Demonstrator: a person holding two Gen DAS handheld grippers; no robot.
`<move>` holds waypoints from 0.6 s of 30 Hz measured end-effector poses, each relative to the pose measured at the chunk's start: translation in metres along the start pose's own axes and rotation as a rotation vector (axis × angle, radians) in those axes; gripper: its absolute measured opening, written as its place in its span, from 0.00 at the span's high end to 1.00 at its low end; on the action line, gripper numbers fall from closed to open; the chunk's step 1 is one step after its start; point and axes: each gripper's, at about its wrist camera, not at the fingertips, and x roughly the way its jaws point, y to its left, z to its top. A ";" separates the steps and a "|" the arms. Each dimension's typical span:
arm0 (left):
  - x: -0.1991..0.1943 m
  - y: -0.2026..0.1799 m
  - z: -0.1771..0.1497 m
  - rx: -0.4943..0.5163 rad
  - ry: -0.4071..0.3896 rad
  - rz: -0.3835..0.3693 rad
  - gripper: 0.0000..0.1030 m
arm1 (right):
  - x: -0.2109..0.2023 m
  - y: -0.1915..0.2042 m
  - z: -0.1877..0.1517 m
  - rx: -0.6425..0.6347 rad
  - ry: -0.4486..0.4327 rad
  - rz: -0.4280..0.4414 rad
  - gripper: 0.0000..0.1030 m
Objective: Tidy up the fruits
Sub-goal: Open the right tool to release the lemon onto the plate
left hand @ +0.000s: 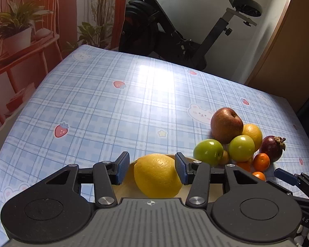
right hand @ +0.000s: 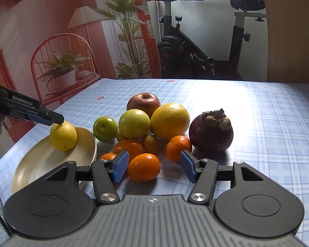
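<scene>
A yellow lemon (left hand: 156,175) (right hand: 63,135) lies in a beige plate (left hand: 124,187) (right hand: 41,164) at the table's near left. My left gripper (left hand: 152,168) (right hand: 55,120) stands open around the lemon, with a thin gap at the left pad. To the right is a heap of fruit: a red apple (right hand: 144,103), two green apples (right hand: 105,128) (right hand: 135,123), a large orange (right hand: 170,120), a dark mangosteen (right hand: 211,131) and several small oranges. My right gripper (right hand: 154,168) (left hand: 286,177) is open, with one small orange (right hand: 144,169) loose between its pads.
The blue plaid tablecloth (left hand: 113,113) covers the table, and its far half holds nothing. Behind the far edge stands an exercise bike (right hand: 195,51). A backdrop with a chair and plants (right hand: 61,61) hangs at the left, and a wooden panel (left hand: 288,51) is at the right.
</scene>
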 end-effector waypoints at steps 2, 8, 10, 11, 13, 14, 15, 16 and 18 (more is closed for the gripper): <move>-0.006 -0.007 0.001 0.017 -0.026 0.007 0.50 | -0.001 0.001 -0.002 -0.009 -0.003 0.010 0.42; -0.016 -0.039 0.003 0.094 -0.057 -0.028 0.50 | -0.001 0.004 -0.006 -0.036 -0.006 0.025 0.42; -0.014 -0.049 0.002 0.120 -0.041 -0.052 0.50 | 0.000 0.005 -0.007 -0.042 -0.005 0.026 0.42; -0.012 -0.052 0.001 0.127 -0.034 -0.060 0.50 | 0.001 0.004 -0.006 -0.044 -0.005 0.028 0.42; -0.010 -0.061 -0.004 0.139 -0.017 -0.077 0.50 | 0.001 0.004 -0.007 -0.048 -0.005 0.028 0.43; -0.009 -0.064 -0.006 0.143 -0.013 -0.082 0.51 | 0.001 0.004 -0.007 -0.048 -0.006 0.026 0.43; -0.009 -0.067 -0.008 0.148 -0.010 -0.086 0.51 | 0.001 0.003 -0.007 -0.048 -0.008 0.025 0.43; -0.007 -0.071 -0.009 0.154 -0.006 -0.089 0.51 | 0.001 0.003 -0.007 -0.046 -0.009 0.023 0.43; -0.006 -0.074 -0.010 0.164 0.000 -0.098 0.51 | 0.001 0.000 -0.007 -0.040 -0.014 0.017 0.43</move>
